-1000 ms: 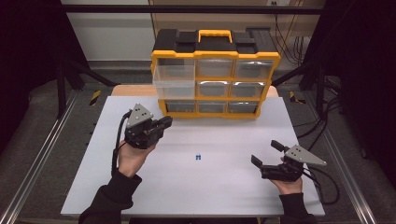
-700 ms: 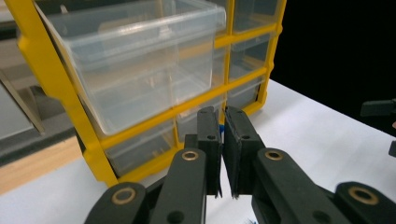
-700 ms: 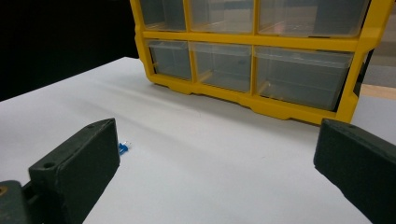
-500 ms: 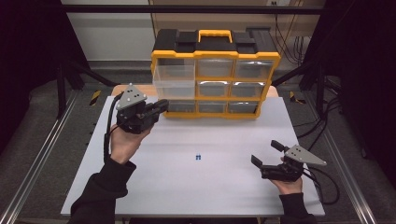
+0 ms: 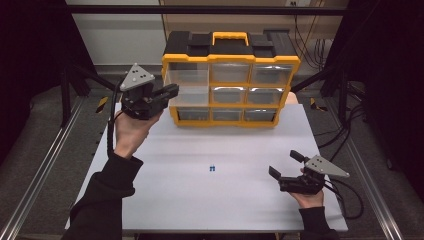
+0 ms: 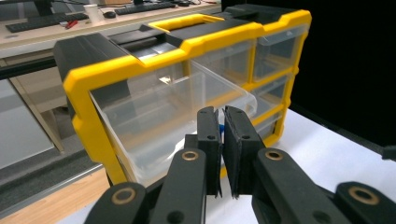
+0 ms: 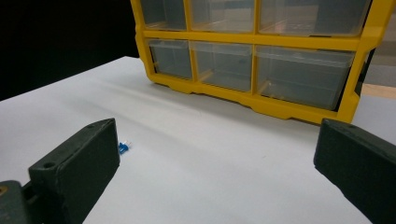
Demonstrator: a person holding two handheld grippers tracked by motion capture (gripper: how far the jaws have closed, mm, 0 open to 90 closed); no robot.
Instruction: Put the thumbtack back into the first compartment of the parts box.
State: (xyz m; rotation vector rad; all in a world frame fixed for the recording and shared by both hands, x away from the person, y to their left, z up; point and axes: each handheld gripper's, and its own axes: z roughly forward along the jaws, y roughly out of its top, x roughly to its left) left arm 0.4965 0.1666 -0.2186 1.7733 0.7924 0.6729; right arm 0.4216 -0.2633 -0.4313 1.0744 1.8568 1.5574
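High view: the left gripper (image 5: 167, 93) is held up at the left end of the yellow-and-black drawer cabinet (image 5: 231, 80), its jaws nearly together and pointing at the clear drawer (image 5: 186, 89) that sticks out of the cabinet's left column. Whether the tips touch the drawer cannot be told from here. The right gripper (image 5: 285, 165) rests low over the white table (image 5: 200, 200), well apart from the cabinet, jaws spread wide with nothing between them. A small blue piece (image 5: 212, 168) lies on the table out in front of those jaws, off to their side.

Left gripper view: the two black jaws stand almost closed, a thin slit left between the pads. A bit of blue (image 6: 220, 127) shows in that slit near the tips; whether it is pinched there cannot be told. Just beyond the tips is the front wall of the pulled-out clear drawer (image 6: 177, 116), with the cabinet's yellow frame (image 6: 79, 98) around it.

Right gripper view: the jaws stand far apart at either lower corner, holding nothing. The small blue piece (image 7: 123, 148) lies on the table just beside the tip of the jaw at the left. The cabinet (image 7: 252, 44) stands farther ahead, its lower drawers shut.
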